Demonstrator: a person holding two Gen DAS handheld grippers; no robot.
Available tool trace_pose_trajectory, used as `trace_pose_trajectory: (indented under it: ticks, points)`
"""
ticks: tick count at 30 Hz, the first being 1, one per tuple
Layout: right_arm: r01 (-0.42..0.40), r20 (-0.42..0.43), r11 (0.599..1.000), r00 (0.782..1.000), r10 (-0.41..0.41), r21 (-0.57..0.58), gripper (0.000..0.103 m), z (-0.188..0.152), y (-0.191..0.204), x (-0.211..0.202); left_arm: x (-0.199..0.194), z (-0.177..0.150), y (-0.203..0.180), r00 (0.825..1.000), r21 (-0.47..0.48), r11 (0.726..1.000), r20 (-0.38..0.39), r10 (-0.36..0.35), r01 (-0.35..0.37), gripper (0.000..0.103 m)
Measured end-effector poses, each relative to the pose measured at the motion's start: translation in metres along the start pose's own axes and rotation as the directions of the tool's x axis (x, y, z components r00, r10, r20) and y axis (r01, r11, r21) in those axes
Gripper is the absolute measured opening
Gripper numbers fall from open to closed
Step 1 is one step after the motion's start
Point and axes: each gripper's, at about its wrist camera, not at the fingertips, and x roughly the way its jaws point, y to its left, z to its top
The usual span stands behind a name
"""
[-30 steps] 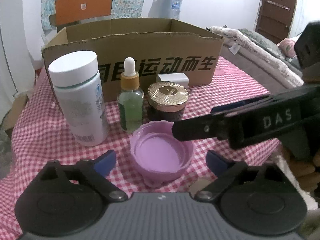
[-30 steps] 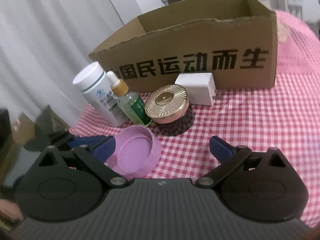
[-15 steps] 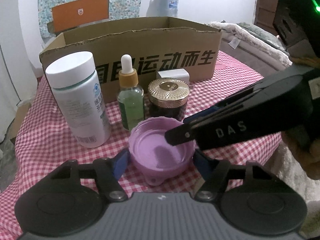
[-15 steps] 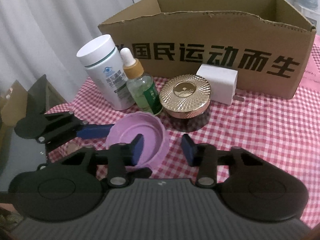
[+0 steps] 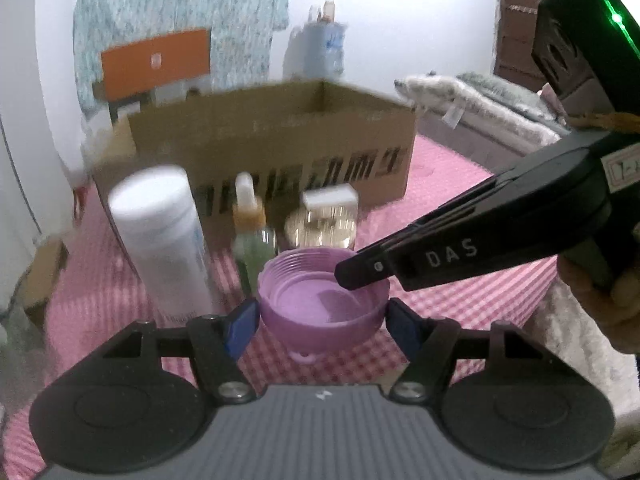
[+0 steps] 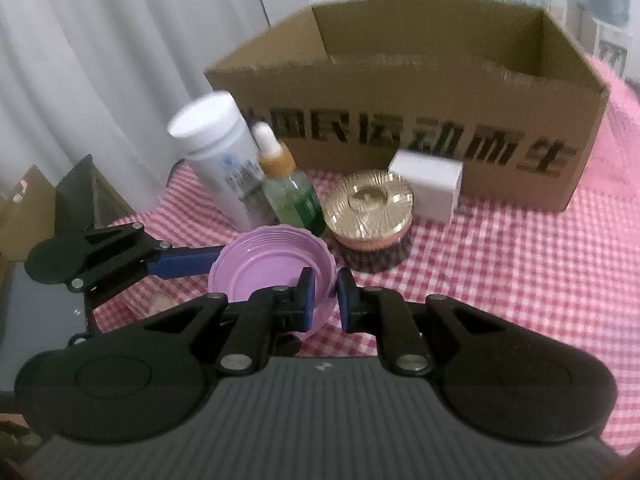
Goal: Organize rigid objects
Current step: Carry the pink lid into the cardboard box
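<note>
Your desk [image 6: 520, 264], spread with a red-and-white checked cloth, carries one open cardboard box [image 6: 400, 120] at twelve o'clock, its front printed in bold black characters. What lies on the box floor cannot be seen from either wrist view.

In front of the box stands a row of four items. At ten o'clock is one white bottle [image 6: 216, 156] with a white cap, upright. Just beside it stands one small green dropper bottle [image 6: 292, 192] with an amber collar and white bulb. One gold-lidded jar [image 6: 370, 210] sits just right of that, and one white charger block [image 6: 428, 184] rests behind the jar, near the box front.

The task's piece, one purple lid [image 5: 320, 300], sits open side up, nearest you at six o'clock of the row. Whether it rests on the cloth or is lifted clear cannot be told.

Your left tongs [image 5: 320, 322] are clamped across the purple lid, one blue pad on each outer side. Your right tongs [image 6: 322, 300] are pinched on the lid's rim, one finger inside the hollow and one outside; in the left view they reach in from three o'clock.

Around you: white curtains at nine o'clock in the right view; in the left view one orange-backed chair [image 5: 156, 64] behind the box, a patterned cloth [image 5: 180, 4] on the wall, a bed [image 5: 492, 112] with pale bedding at two o'clock, and one brown door [image 5: 524, 20] beyond it.
</note>
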Motion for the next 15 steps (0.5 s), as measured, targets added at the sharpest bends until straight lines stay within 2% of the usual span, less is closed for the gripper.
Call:
trace_pose_trajectory:
  ticks: [3, 8, 12, 15]
  points:
    - [0.017, 0.053, 0.999, 0.999, -0.014, -0.044, 0.011, 0.011, 0.010, -0.025, -0.019, 0.018, -0.001, 0.998, 0.034, 0.999, 0.066, 0.016, -0.018, 0.071]
    - [0.034, 0.172, 0.993, 0.985, -0.015, -0.110, 0.012, 0.051, 0.022, -0.067, -0.040, 0.065, 0.010, 0.984, 0.075, 0.996, 0.174, 0.040, -0.054, 0.071]
    - [0.020, 0.219, 0.992, 0.976, 0.008, -0.125, 0.012, 0.093, 0.018, -0.084, -0.039, 0.104, 0.023, 0.976, 0.101, 0.992, 0.211, 0.051, -0.073, 0.071]
    - [-0.011, 0.207, 0.994, 0.978, 0.033, -0.107, 0.012, 0.129, 0.008, -0.084, -0.027, 0.134, 0.036, 0.978, 0.124, 0.989, 0.205, 0.050, -0.077, 0.071]
